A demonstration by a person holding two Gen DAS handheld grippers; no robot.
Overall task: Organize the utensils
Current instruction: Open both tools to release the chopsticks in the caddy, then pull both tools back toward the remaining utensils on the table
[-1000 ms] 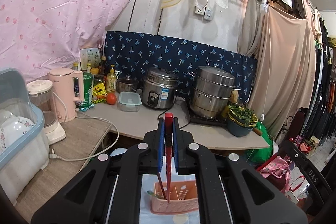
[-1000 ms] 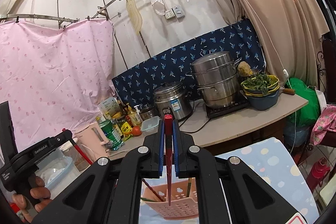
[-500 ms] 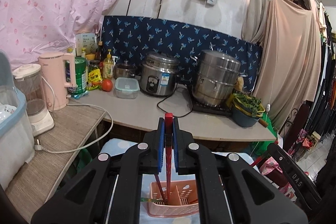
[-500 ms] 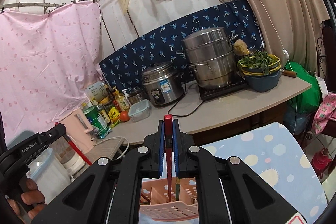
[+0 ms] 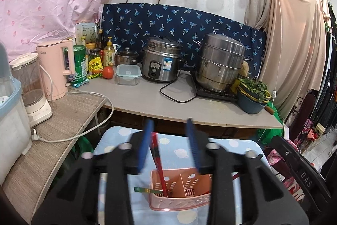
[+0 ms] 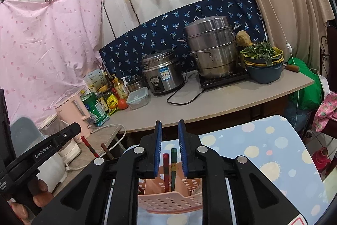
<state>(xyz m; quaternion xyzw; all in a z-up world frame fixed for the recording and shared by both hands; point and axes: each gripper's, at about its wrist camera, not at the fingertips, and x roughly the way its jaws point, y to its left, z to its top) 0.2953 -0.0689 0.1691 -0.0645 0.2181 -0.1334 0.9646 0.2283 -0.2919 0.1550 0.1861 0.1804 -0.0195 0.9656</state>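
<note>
A pink perforated utensil basket (image 5: pixel 181 191) stands on a blue dotted cloth, just below both grippers; it also shows in the right wrist view (image 6: pixel 170 201). My left gripper (image 5: pixel 169 130) is open, and a red chopstick (image 5: pixel 158 159) leans free between its blue pads down into the basket's left compartment. My right gripper (image 6: pixel 170 132) is open above the basket, with a red chopstick (image 6: pixel 165 166) and a green-tipped one (image 6: pixel 173 163) standing in the basket between its pads. A green-tipped utensil (image 5: pixel 145 190) sticks out of the basket's left side.
A grey counter (image 5: pixel 160 102) behind holds a rice cooker (image 5: pixel 161 59), a steel steamer pot (image 5: pixel 221 62), a bowl of greens (image 5: pixel 251 96), a pink kettle (image 5: pixel 55 69), bottles and a tomato. A side shelf (image 5: pixel 42 147) lies left. The left gripper's handle (image 6: pixel 42 153) shows at the right view's left.
Both grippers were shut on red chopsticks and have opened. The chopsticks have dropped into the basket. Both grippers have moved down toward it.
</note>
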